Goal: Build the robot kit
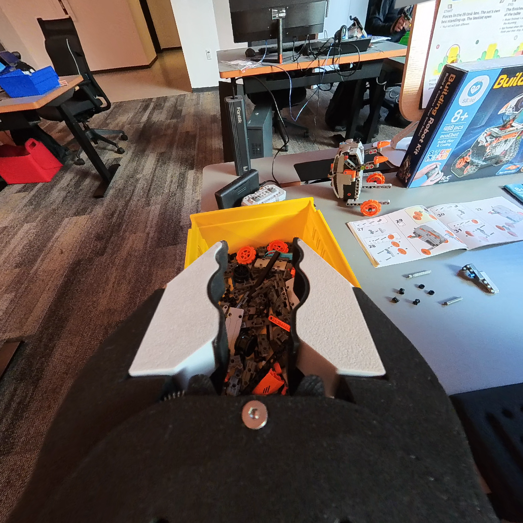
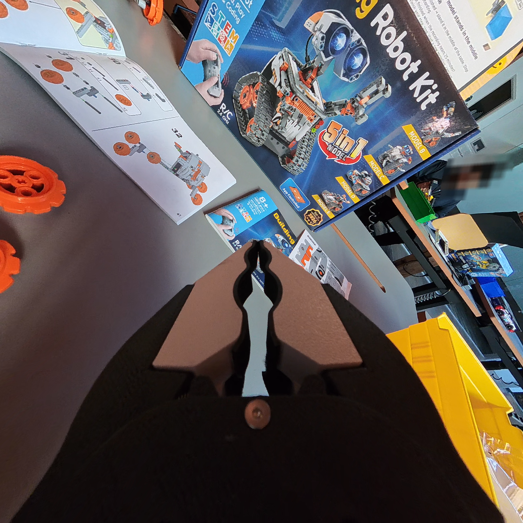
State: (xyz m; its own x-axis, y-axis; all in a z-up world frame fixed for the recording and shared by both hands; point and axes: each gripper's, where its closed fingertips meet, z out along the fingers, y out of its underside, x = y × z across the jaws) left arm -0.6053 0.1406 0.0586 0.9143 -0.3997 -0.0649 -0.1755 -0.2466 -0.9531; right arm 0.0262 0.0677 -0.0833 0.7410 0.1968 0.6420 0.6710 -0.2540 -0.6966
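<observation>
Booklet lies on table, right of bin.

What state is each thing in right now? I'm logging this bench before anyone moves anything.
left hand-held gripper: open, empty, over the yellow bin.
right hand-held gripper: shut, tips together, nothing visible between them.
yellow bin: uncovered, full of loose building parts.
instruction booklet: open, flat on the table.
kit box: standing upright; whether it is sealed cannot be told.
partly built model: unfinished, upright.
orange wheel: loose, flat on the table.

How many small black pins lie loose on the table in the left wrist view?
5, clustered right of the yellow bin. More may be hidden.
</observation>
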